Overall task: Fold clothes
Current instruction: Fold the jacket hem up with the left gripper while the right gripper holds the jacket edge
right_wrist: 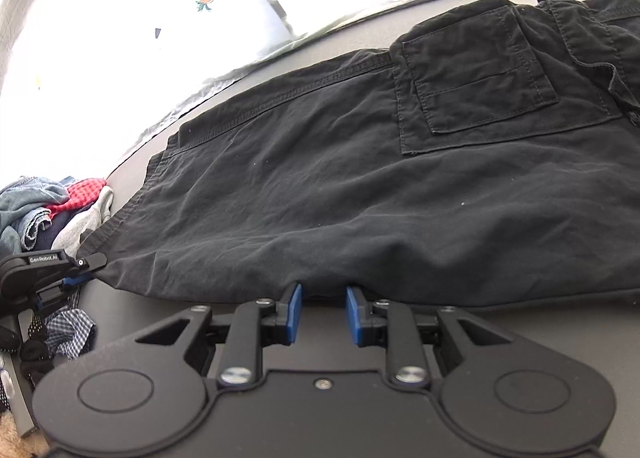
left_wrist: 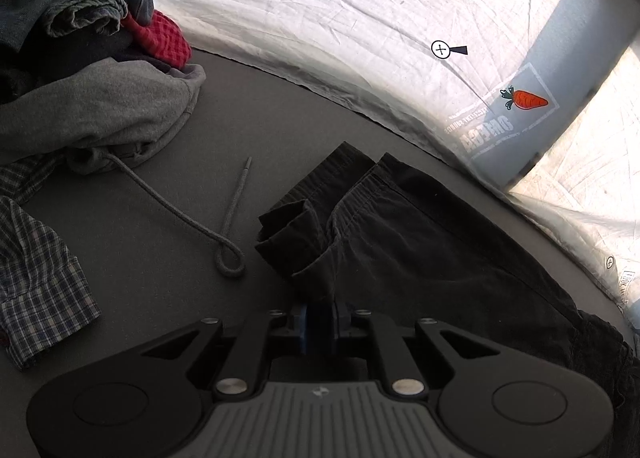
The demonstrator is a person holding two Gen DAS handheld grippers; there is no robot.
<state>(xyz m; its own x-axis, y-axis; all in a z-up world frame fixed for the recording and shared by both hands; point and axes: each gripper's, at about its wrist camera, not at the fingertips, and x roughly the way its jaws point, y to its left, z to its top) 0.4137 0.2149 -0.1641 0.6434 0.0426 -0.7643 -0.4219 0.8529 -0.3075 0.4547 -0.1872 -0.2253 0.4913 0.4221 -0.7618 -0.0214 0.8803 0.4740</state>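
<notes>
Grey tabletop [left_wrist: 160, 258] with a crinkly white sheet [left_wrist: 360, 18] behind it was the whole workspace, and a pair of black trousers [right_wrist: 360, 178] was spread along it, back pocket [right_wrist: 476, 78] facing up toward 1 o'clock in the right wrist view. Left gripper [left_wrist: 320, 318] had its jaws pressed together, pinching the trouser hem [left_wrist: 312, 278], probably to keep that end taut or ready to carry over. Right gripper [right_wrist: 322, 314] sat right at the near edge of the cloth with its jaws spread, nothing between them, so I'd guess it was either about to grab or had let go. Pile of other clothes [left_wrist: 80, 58] was bunched up at 10 o'clock in the left view, with a grey drawstring [left_wrist: 200, 218] trailing out, and a checked shirt [left_wrist: 36, 278] at 9 o'clock.
</notes>
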